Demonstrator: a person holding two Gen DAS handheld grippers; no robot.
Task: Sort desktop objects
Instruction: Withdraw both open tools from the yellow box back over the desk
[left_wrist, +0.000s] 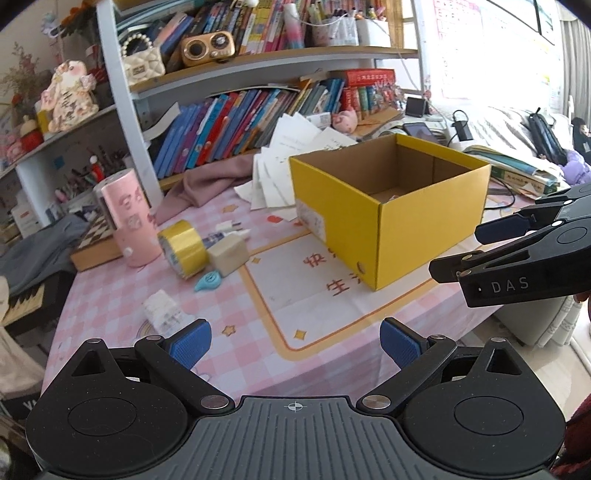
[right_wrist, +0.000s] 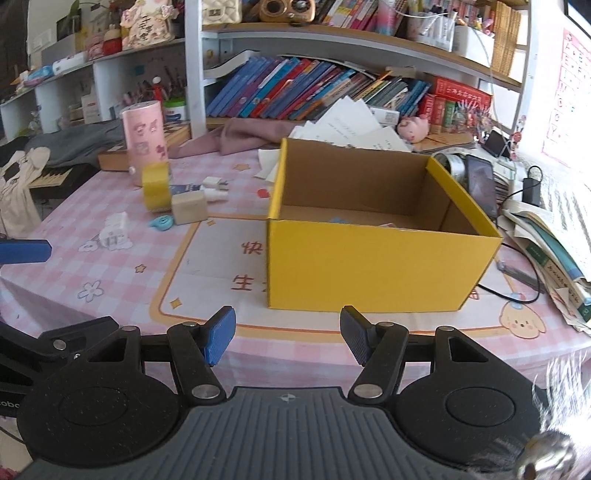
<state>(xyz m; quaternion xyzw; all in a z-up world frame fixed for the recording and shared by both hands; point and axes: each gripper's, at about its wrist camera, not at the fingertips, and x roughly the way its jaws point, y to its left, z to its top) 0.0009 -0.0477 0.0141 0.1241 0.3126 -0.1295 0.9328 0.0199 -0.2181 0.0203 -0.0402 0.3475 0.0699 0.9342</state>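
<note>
An open yellow cardboard box (left_wrist: 388, 218) (right_wrist: 369, 258) stands on the pink checked tablecloth (left_wrist: 118, 302); a few small items lie on its floor. Left of it lie a yellow tape roll (left_wrist: 183, 243) (right_wrist: 156, 184), a beige block (left_wrist: 228, 254) (right_wrist: 189, 207), a blue tape dispenser (left_wrist: 208, 280) (right_wrist: 161, 222), a white plug (left_wrist: 231, 227) (right_wrist: 216, 184) and a white packet (left_wrist: 162, 314) (right_wrist: 115, 229). My left gripper (left_wrist: 295, 345) is open and empty near the table's front edge. My right gripper (right_wrist: 288, 338) is open and empty in front of the box; it also shows in the left wrist view (left_wrist: 476, 247).
A pink cylinder (left_wrist: 129, 218) (right_wrist: 144, 140) stands beside a wooden chessboard box (left_wrist: 96, 240). Pink cloth (left_wrist: 207, 181), loose papers (left_wrist: 288, 155) and bookshelves (left_wrist: 258, 110) are behind. Books, a phone (right_wrist: 480, 184) and cables crowd the right side.
</note>
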